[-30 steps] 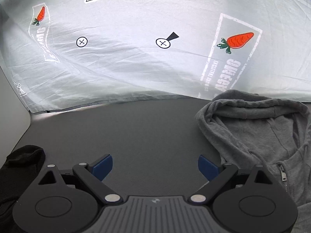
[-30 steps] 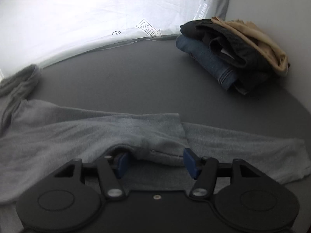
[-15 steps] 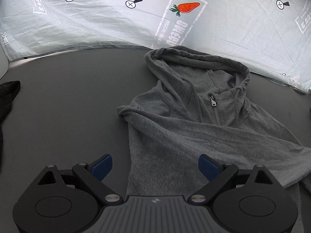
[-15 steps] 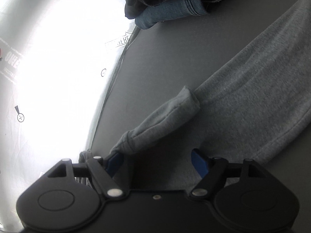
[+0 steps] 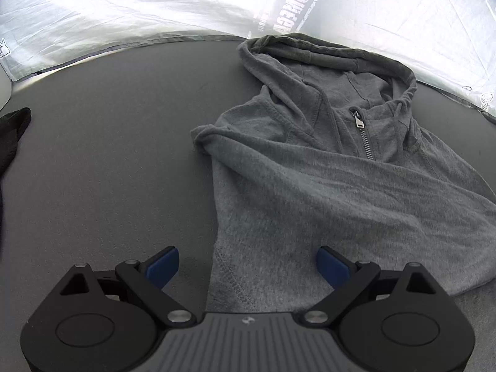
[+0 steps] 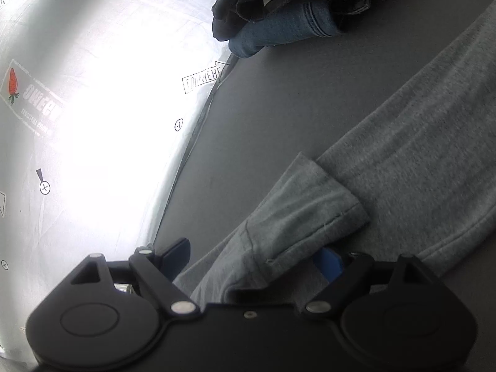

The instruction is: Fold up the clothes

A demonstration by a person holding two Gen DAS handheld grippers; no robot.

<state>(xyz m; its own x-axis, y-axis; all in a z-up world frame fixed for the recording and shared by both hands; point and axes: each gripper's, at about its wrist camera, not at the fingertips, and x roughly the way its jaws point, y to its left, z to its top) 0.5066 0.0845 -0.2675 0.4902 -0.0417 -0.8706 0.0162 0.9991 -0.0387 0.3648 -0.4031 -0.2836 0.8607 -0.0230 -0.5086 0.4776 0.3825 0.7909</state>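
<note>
Left wrist: left gripper (image 5: 247, 265) fingers spread over grey hoodie (image 5: 325, 183); right gripper (image 6: 252, 262) fingers spread around its sleeve (image 6: 279, 235)

Table (image 5: 117, 142) — dark grey, matte, smooth top. Lying directly on it: one grey zip hoodie (image 5: 341, 192), spread flat, hood toward the far edge, one sleeve (image 6: 303, 217) laid across the body; one piece of black fabric (image 5: 12, 136) at the left edge, well apart from the hoodie; one pile of folded clothes (image 6: 279, 15) — blue denim at the bottom, dark garments above — near the far edge.
</note>
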